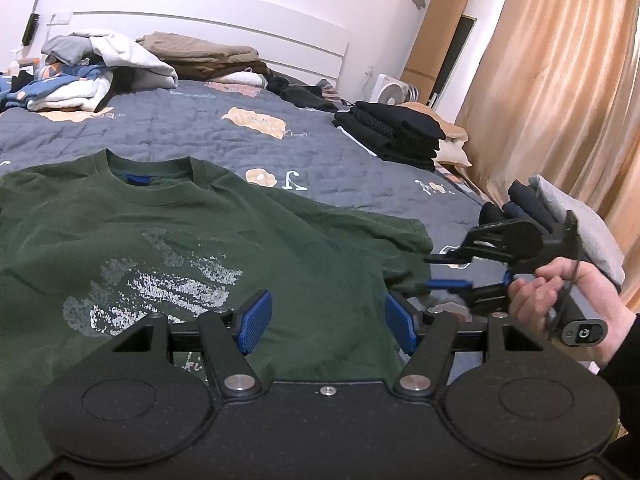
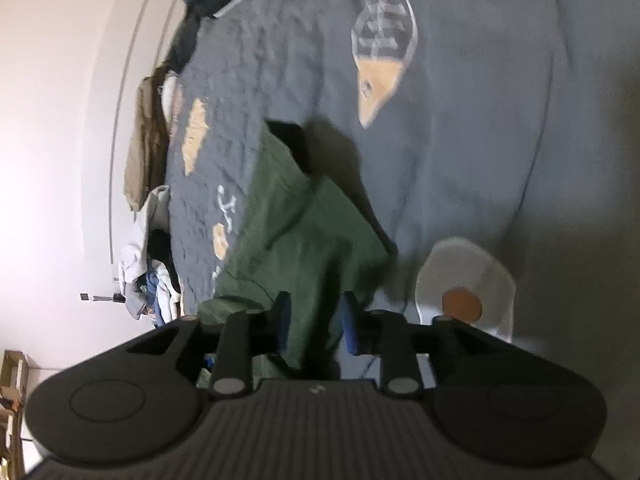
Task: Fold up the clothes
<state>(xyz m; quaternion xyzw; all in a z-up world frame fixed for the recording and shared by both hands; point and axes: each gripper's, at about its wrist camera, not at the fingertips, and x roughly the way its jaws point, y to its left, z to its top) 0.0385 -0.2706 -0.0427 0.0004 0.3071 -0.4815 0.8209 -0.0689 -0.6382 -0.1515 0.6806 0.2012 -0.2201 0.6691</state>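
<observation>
A dark green T-shirt (image 1: 200, 232) with a faded white print lies face up on the grey-blue quilt (image 1: 192, 132), collar toward the headboard. My left gripper (image 1: 328, 324) hovers over its lower hem, blue pads wide apart and nothing between them. A hand holds my right gripper (image 1: 437, 271) at the shirt's right sleeve, fingers apart. In the right wrist view, which is rolled sideways, the right gripper (image 2: 316, 322) stands open just over the green sleeve (image 2: 304, 232). Cloth shows in the gap, but the pads do not press on it.
A stack of folded black clothes (image 1: 392, 136) sits at the bed's right edge. Unfolded clothes (image 1: 100, 68) and brown garments (image 1: 200, 52) are piled by the white headboard. A peach curtain (image 1: 560, 100) hangs at the right, with a small white fan (image 1: 392, 92) beside it.
</observation>
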